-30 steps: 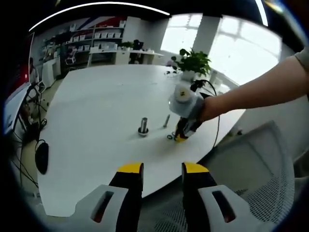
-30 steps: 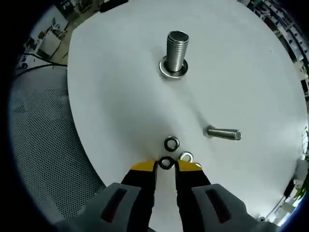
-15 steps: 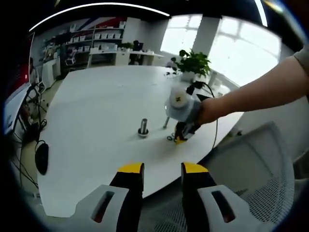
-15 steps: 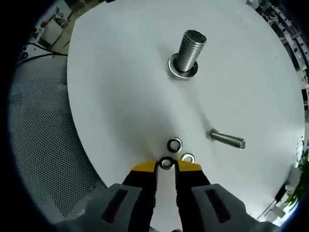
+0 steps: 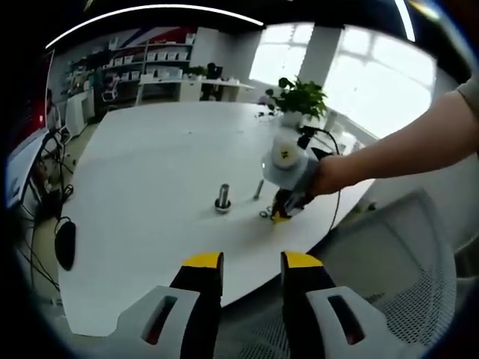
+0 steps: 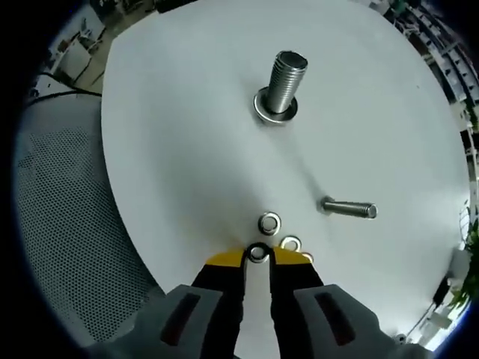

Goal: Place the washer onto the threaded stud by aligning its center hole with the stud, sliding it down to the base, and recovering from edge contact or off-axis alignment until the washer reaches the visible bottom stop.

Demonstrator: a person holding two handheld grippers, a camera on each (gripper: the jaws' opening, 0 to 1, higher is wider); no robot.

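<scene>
White bench [image 6: 187, 149]: right hand-held gripper [image 6: 257, 255] pinches washer [image 6: 258, 253] at tips; threaded stud [image 6: 285, 81] at 12; left hand-held gripper [image 5: 252, 262] parted, empty.

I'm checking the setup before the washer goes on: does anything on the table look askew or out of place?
One thing: a second threaded bolt lies on its side on the white table, loose, while the stud stands upright. Three washers sit together at the right gripper, one between its tips.
</scene>
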